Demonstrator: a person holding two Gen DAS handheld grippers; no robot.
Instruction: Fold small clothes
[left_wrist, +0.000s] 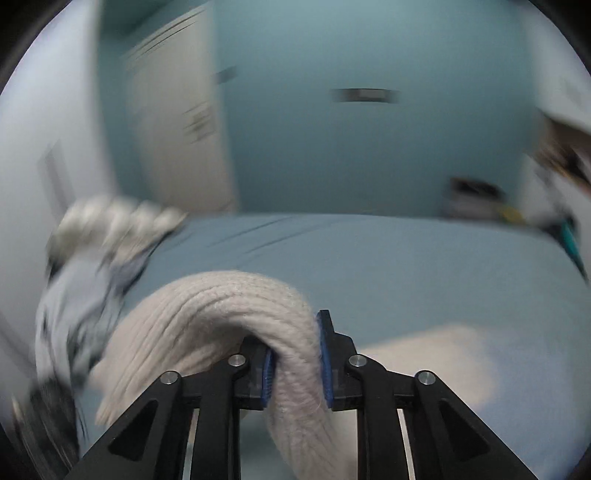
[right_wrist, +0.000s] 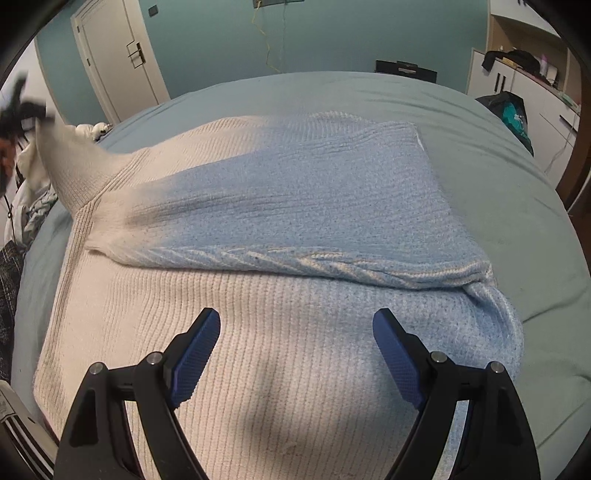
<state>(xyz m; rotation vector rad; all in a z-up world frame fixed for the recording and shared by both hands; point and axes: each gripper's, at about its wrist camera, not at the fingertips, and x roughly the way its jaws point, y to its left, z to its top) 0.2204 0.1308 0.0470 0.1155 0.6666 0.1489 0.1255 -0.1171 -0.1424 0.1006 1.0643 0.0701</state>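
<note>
A cream ribbed knit sweater (right_wrist: 229, 354) lies spread on the bed, with one sleeve folded across its body (right_wrist: 303, 206). My right gripper (right_wrist: 295, 332) is open and empty, just above the sweater's lower body. My left gripper (left_wrist: 295, 354) is shut on a thick roll of the sweater (left_wrist: 229, 314), lifted off the bed; this view is blurred by motion. In the right wrist view the lifted part rises at the far left (right_wrist: 59, 155), where the left gripper (right_wrist: 22, 110) shows as a dark blur.
The bed has a grey-blue sheet (right_wrist: 517, 206). A heap of other clothes (left_wrist: 92, 258) lies at the bed's left edge. A white door (right_wrist: 118, 55) stands in the teal back wall, cabinets (right_wrist: 524, 85) at the right.
</note>
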